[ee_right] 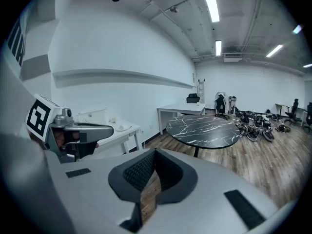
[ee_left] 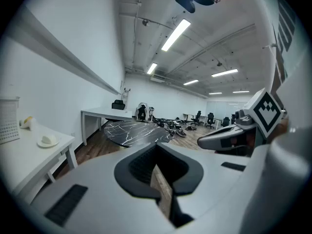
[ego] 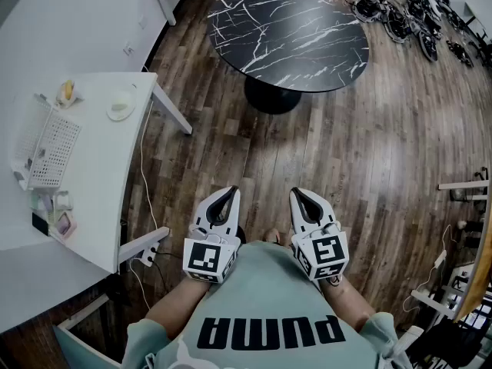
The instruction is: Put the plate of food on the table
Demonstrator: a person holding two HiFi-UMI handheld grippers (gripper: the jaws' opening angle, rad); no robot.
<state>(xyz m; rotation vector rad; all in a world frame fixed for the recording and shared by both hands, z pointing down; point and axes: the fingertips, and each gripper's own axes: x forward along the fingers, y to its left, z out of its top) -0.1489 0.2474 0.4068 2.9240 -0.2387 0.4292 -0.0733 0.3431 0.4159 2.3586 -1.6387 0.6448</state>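
Note:
A small white plate with pale food (ego: 121, 104) sits at the far end of the white side table (ego: 100, 175) to my left; it also shows in the left gripper view (ee_left: 48, 141) and, small, in the right gripper view (ee_right: 119, 126). The round black marble table (ego: 288, 33) stands ahead over the wooden floor, and each gripper view shows it too (ee_left: 136, 130) (ee_right: 204, 130). My left gripper (ego: 228, 195) and right gripper (ego: 298, 195) are held side by side close to my body. Both are shut and empty, well short of the plate.
A white dish rack (ego: 50, 141) and a yellow item (ego: 68, 91) share the side table with small objects (ego: 58, 221) at its near end. A cable (ego: 142, 175) hangs by the table's leg. Black equipment (ego: 407, 14) is piled on the floor at far right. Shelving (ego: 465, 198) stands at right.

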